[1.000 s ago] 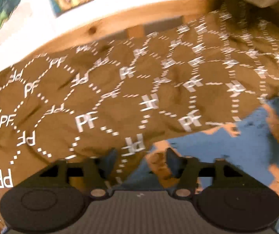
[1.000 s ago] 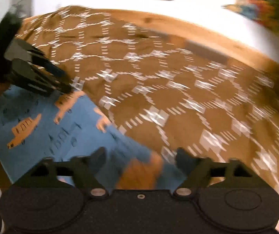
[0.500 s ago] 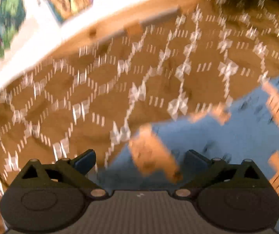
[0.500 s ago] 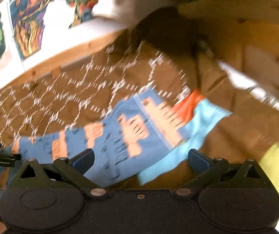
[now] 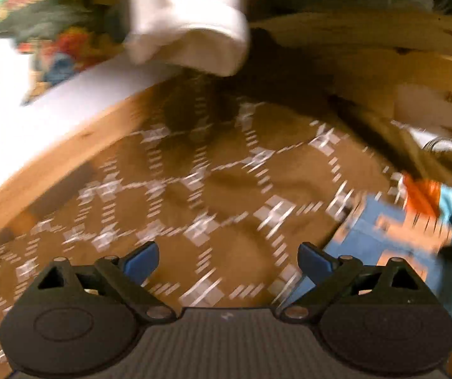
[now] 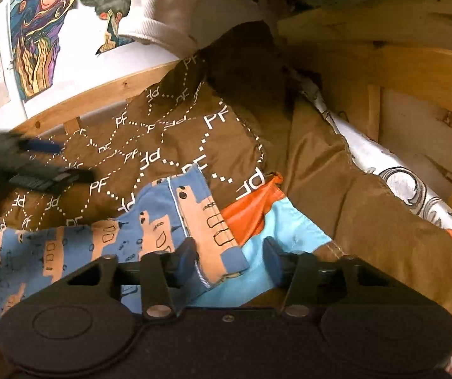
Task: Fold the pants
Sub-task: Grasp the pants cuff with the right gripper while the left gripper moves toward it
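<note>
The right hand-held gripper (image 6: 229, 257) stood partly open over the pants (image 6: 150, 233), its fingers astride the blue waistband edge without pinching it. The left hand-held gripper (image 5: 228, 260) hung wide open and empty above the brown blanket (image 5: 226, 189), the pants lying flat to its right; beyond lay the wooden bed frame (image 6: 99, 94)

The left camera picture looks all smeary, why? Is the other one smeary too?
Left wrist view: motion blur streaks the brown patterned blanket and the blue printed pants. Right wrist view: mostly sharp, the blanket's PF letters readable, only the left gripper blurred.
</note>
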Motion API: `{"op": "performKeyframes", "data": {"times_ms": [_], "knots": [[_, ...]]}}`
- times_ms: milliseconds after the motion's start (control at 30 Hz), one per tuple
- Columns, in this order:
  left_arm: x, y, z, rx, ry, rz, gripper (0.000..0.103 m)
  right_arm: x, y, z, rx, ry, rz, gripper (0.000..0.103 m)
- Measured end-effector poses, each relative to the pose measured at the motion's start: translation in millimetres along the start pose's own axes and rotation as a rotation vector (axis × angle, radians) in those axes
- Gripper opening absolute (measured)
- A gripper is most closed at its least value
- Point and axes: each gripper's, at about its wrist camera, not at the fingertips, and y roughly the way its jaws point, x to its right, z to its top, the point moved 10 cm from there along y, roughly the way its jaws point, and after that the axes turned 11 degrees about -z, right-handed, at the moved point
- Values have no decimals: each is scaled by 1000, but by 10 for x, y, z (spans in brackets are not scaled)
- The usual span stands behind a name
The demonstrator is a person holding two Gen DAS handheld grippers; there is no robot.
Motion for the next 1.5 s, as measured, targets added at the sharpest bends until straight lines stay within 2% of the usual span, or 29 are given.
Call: {"op": "performKeyframes", "data": {"times_ms": [100, 267, 300, 433, 467, 600, 733, 967, 1100, 1167, 1333, 1500], "knots": [[196, 299, 82, -17, 21, -62, 95, 8, 32, -22, -7, -22, 23, 48], [323, 647, -95, -69, 91, -28, 93, -3, 82, -50, -23, -28, 46, 45], [316, 651, -114, -55, 83, -27, 94, -10, 92, -54, -26, -29, 48, 43], [284, 623, -124, -46, 56, -39, 94, -36, 94, -52, -28, 2, 61, 18], [256, 587, -113, -50, 49, -39, 94, -36, 73, -41, -18, 8, 61, 16], [73, 357, 25, -49, -45, -42, 94, -86, -18, -12, 29, -15, 49, 13], [-36, 167, 89, -134, -207, -94, 93, -297, -156, -5, 120, -170, 5, 13], [283, 154, 265, -262, -411, -254, 92, -470, -181, -54, 159, -306, -33, 13], [585, 288, 313, -360, -453, -276, 88, -514, -191, -84, 170, -351, -50, 13], [659, 339, 333, -386, -442, -258, 86, -546, -200, -101, 176, -374, -53, 13], [750, 477, 314, -471, -448, -213, 73, -634, -222, -139, 191, -439, -58, 13], [814, 488, 272, -514, -497, -232, 72, -690, -226, -168, 192, -475, -58, 13]]}}
